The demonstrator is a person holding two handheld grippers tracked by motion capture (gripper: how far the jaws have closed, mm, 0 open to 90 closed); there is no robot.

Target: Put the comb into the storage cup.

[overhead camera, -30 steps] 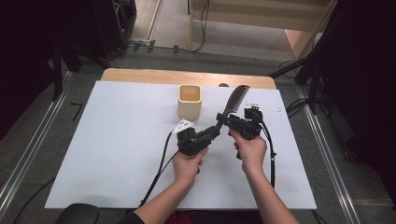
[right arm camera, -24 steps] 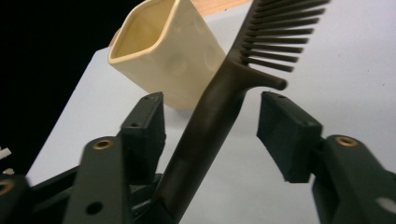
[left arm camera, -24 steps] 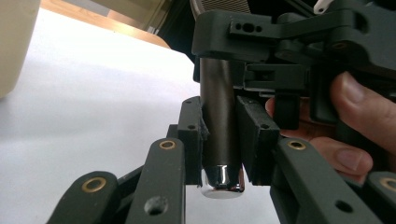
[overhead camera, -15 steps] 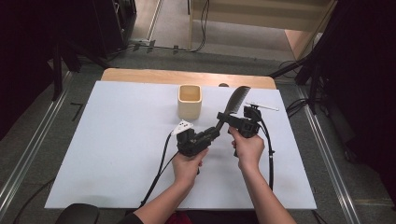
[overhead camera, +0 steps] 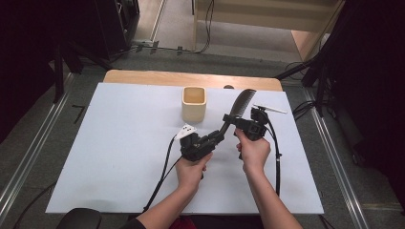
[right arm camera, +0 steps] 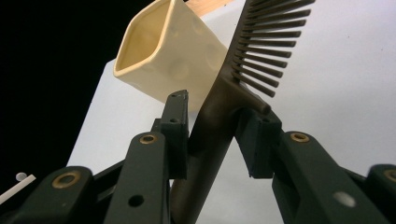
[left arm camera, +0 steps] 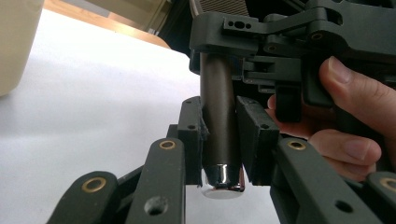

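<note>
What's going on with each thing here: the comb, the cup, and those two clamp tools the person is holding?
Comb: lifted off the table, held at its handle by both tools.
Cup: upright on the table, untouched; inside looks empty.
Left hand-held gripper: shut on the handle's end.
Right hand-held gripper: jaws just closing, pads on the handle below the teeth.

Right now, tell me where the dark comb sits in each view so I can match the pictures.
High view: the comb slants up right of centre, held between the left gripper and right gripper.
Left gripper view: its handle stands upright at centre, chrome end cap lowest, clamped by the pads.
Right gripper view: it runs from bottom centre to top right, teeth pointing right.
Shared landmark: the cream square cup, at the left edge in the left gripper view, upper left in the right.
</note>
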